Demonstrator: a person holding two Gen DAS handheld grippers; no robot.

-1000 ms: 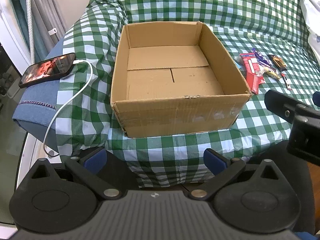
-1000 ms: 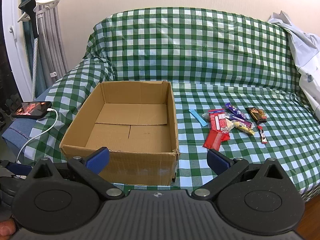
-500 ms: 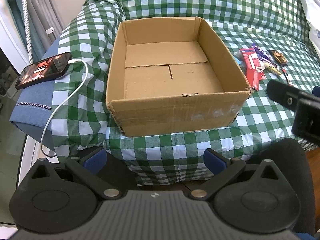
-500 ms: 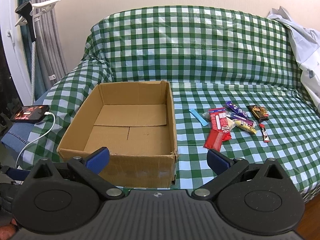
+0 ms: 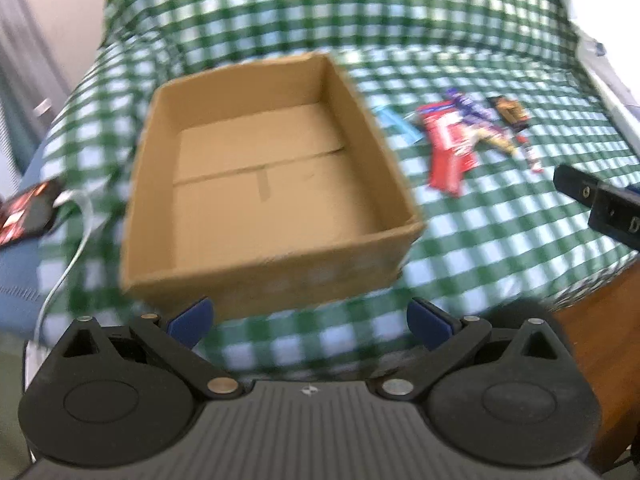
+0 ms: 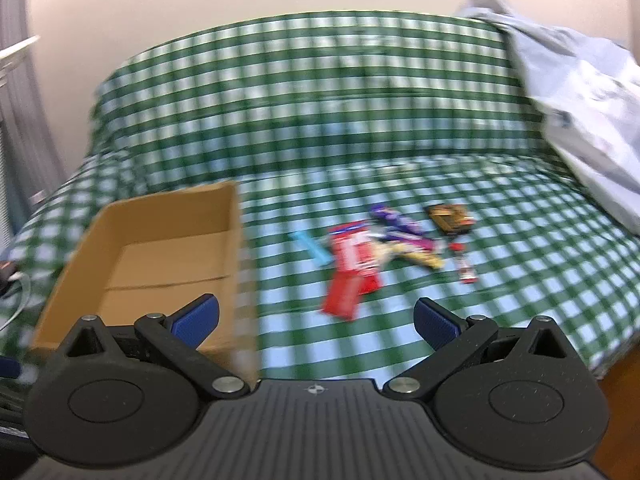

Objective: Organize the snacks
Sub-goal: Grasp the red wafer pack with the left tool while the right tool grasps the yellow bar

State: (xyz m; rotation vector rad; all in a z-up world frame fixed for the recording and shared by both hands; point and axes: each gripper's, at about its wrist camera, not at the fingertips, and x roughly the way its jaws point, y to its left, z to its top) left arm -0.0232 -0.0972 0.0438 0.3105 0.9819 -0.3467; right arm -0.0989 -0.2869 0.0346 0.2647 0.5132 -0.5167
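Snacks (image 6: pixel 372 248): loose cluster on the checked sofa cover (image 6: pixel 320 120), right of the cardboard box (image 5: pixel 264 184), apart from it.
Box: empty, open-topped.
Left tool (image 5: pixel 308 318): wide apart, holding nothing.
Right tool (image 6: pixel 316 320): wide apart, holding nothing.

Right gripper (image 6: pixel 316 322), jaws spread, faces blurred snack packets (image 6: pixel 372 248) beside an empty cardboard box (image 6: pixel 160 248) on the sofa (image 6: pixel 304 92).

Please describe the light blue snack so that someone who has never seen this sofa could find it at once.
Start at the open cardboard box on the green checked sofa cover. The snacks lie in a cluster to its right. The light blue stick is the cluster's nearest piece to the box, thin, alone beside the big red packet.
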